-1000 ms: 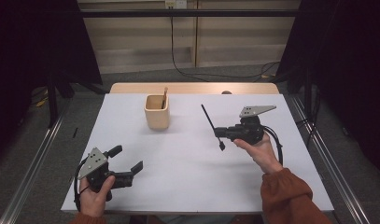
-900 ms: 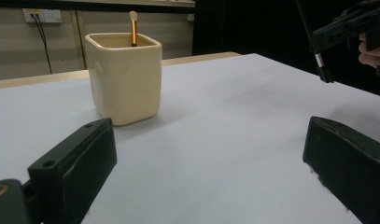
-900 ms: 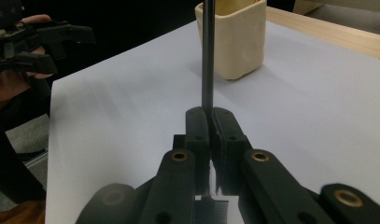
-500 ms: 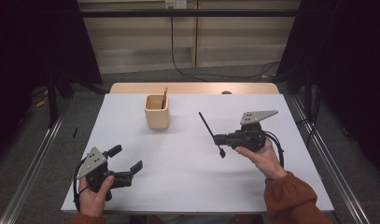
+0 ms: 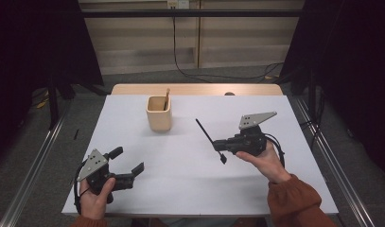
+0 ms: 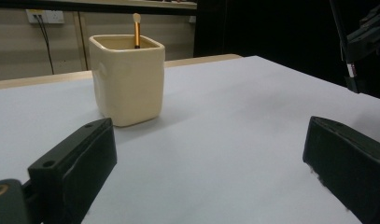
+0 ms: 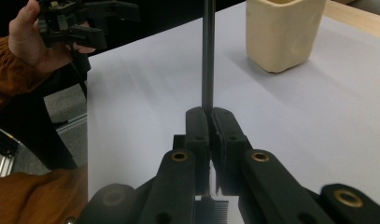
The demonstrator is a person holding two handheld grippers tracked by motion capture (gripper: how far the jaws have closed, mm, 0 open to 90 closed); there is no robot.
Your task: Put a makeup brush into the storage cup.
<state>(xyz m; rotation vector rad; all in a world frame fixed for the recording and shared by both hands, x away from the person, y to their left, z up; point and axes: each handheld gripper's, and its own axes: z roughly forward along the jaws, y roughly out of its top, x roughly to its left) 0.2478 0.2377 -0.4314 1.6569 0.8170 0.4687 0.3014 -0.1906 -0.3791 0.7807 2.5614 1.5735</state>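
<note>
My right tongs point(image 5: 222, 147) clamped a thin black brush point(image 5: 209, 138); my left tongs point(image 5: 128, 166) gaped wide, empty. Next, I judged, came carrying it to the cup point(image 5: 159, 113).

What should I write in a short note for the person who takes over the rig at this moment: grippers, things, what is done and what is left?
Right gripper: shut on a thin black tool, held above the table; a small comb-like head shows at its lower end in the right gripper view.
Left gripper: open, empty, low over the near left of the table.
Cream cup: upright at the far middle of the table, with a gold-handled brush standing in it.
Done: the black tool is picked up.
Left, probably: carry the black tool to the cup, drop it in beside the brush, then release.
</note>
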